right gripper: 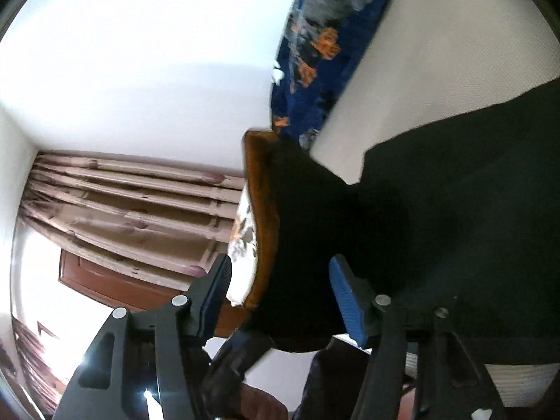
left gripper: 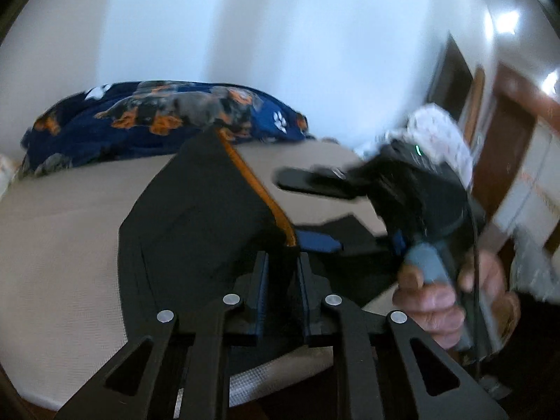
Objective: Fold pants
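Observation:
The black pants (left gripper: 196, 217) with an orange side stripe (left gripper: 259, 192) lie partly folded on the beige bed (left gripper: 63, 245). My left gripper (left gripper: 282, 280) is shut on a raised fold of the pants, with black cloth pinched between its blue-lined pads. To the right a hand (left gripper: 430, 301) holds my right gripper (left gripper: 315, 210), its jaws spread apart over the cloth. In the right wrist view, which is rolled sideways, the right gripper (right gripper: 281, 294) stands open. A hanging part of the pants (right gripper: 308, 231) with its orange stripe (right gripper: 266, 217) passes between the fingers, clear of the left pad.
A dark blue blanket (left gripper: 157, 115) with a dog and paw print lies bunched along the far side of the bed. A white floral pillow (right gripper: 245, 245) shows behind the stripe. Curtains (right gripper: 122, 203) and a wooden door (left gripper: 507, 147) lie beyond the bed.

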Demonstrator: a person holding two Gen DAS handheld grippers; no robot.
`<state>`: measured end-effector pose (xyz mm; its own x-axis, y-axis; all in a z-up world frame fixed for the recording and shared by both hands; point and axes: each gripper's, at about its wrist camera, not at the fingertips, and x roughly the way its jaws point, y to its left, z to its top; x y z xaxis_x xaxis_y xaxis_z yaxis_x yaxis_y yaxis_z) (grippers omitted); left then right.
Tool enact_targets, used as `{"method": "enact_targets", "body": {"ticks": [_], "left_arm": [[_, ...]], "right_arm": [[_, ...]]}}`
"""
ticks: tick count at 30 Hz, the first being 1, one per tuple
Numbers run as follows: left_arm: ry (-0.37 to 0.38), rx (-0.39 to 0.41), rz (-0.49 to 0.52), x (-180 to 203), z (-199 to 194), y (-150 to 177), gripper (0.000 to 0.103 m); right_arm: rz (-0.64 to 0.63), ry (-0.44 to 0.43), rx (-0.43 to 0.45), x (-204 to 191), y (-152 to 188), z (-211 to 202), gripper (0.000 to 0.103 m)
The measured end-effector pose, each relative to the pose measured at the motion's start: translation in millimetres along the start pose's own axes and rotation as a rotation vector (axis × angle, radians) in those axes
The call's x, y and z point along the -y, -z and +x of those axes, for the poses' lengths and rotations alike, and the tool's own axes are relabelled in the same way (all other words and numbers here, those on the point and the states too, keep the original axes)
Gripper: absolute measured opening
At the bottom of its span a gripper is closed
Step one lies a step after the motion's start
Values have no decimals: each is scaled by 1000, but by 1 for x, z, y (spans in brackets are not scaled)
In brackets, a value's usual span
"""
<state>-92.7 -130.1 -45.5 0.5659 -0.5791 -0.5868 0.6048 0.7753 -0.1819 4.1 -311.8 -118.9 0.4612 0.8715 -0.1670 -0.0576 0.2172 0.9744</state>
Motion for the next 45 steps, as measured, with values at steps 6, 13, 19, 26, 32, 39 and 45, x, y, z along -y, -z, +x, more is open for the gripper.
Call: {"method": "enact_targets", "body": {"ticks": [6,13,19,26,32,39,45], "left_arm": [[-8,-9,246,54,14,17,1],[20,-39,149,34,3,32,2],[-166,-23,-68,-46,-29,38,2],[-236,-70,-281,-115,-32,45,4],[-174,-164,-225,-99,5,43,9],[-132,-225,-133,-66,45,35,21],[-153,-197,-104,-58,50,30,38]], "right_arm": [[66,136,-48,25,-12,6,58],[104,194,-96,49,-16,14,30],[25,226,-85,45,-14,12,11],[3,121,51,16,-19,-43,10],[49,237,193,49,-26,-135,10],[128,282,230,92,-28,-173,10],[95,266,228,85,-28,-174,10]]}}
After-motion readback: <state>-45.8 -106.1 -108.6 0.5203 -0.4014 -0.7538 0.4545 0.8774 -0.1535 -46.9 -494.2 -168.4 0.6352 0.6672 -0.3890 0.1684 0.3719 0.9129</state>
